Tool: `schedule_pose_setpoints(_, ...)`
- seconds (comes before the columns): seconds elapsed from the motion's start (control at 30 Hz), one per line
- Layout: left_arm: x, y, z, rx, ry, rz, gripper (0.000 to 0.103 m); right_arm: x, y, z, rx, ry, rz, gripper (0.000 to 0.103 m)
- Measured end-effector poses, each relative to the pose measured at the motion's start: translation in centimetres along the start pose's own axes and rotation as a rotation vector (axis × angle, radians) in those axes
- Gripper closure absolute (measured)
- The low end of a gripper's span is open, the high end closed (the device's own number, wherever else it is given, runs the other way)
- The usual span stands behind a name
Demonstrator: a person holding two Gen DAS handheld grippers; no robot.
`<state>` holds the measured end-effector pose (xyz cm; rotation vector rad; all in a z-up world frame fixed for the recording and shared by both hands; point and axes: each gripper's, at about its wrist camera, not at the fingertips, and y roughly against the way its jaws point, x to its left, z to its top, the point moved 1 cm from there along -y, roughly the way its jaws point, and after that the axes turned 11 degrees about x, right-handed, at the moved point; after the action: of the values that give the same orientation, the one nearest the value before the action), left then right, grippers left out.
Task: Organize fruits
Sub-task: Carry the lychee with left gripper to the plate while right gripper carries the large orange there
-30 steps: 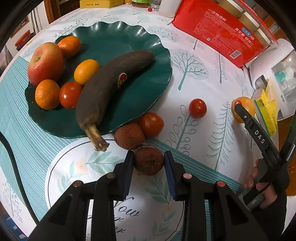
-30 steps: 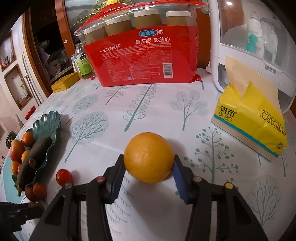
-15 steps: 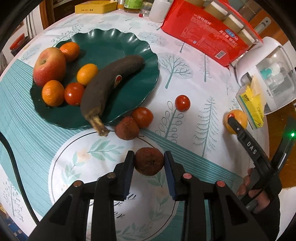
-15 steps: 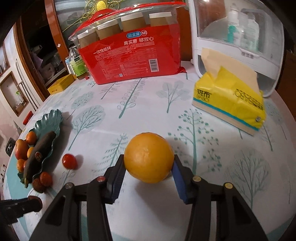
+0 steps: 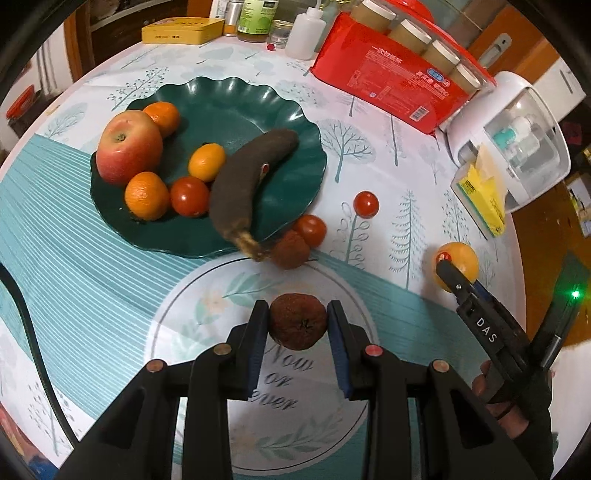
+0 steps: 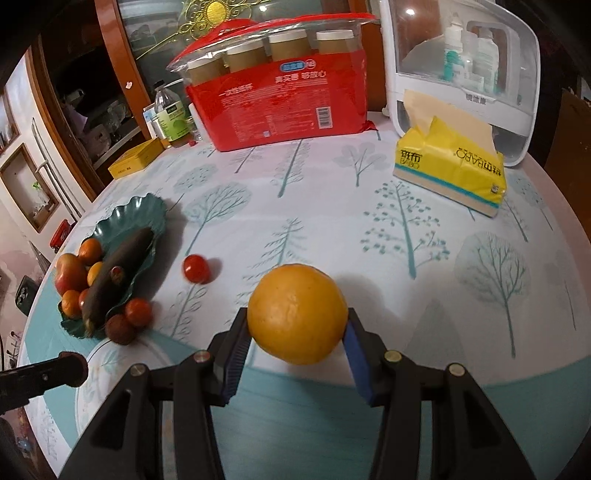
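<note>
My left gripper [image 5: 297, 325] is shut on a brown wrinkled fruit [image 5: 297, 320] and holds it above the tablecloth. My right gripper [image 6: 295, 334] is shut on a large orange [image 6: 297, 312], lifted above the table; it also shows in the left wrist view [image 5: 456, 261]. The green scalloped plate [image 5: 236, 99] holds an apple [image 5: 128, 150], a blackened banana [image 5: 243, 184], small oranges and a tomato. Beside the plate lie another brown fruit [image 5: 290, 249], a tomato [image 5: 311, 229] and a small tomato [image 5: 365, 204].
A red pack of paper cups [image 6: 280, 107] stands at the back. A yellow tissue pack [image 6: 448, 162] and a white cabinet [image 6: 461, 66] are at the back right. Bottles and a yellow tin [image 5: 183, 29] stand at the far edge of the round table.
Both grippers have risen and drawn back from the table with their fruits. The plate and the loose fruits look smaller and farther off.
</note>
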<state>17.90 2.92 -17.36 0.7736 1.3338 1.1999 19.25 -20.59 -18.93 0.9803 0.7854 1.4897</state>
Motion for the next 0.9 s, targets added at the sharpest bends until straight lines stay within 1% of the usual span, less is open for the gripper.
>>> schedule_pose_setpoints(0.17,2.5,1.0,-0.3,0.025,-0.048,-0.017,0.073,2.8,0.9,-1.2,0.0,-0.029,-0.016,0.054)
schedule_pose_setpoints(0.33,5.7,2.5,0.4,0.034,-0.082,-0.008,0.073,6.0,1.4,-2.1,-0.004,-0.062,-0.028,0.054)
schedule_pose_setpoints(0.57,11.6,5.2,3.1,-0.001,-0.076,0.016,0.072,10.5,1.8,-2.2,-0.014,-0.097,-0.026,0.054)
schedule_pose_setpoints(0.77,15.5,7.1,5.5,-0.044,-0.077,0.029,0.072,14.6,1.8,-1.2,-0.035,-0.093,-0.016,0.054)
schedule_pose_setpoints(0.9,17.2,7.8,7.6,-0.058,-0.084,0.031,0.072,17.3,1.4,-0.1,-0.047,-0.081,-0.001,0.054)
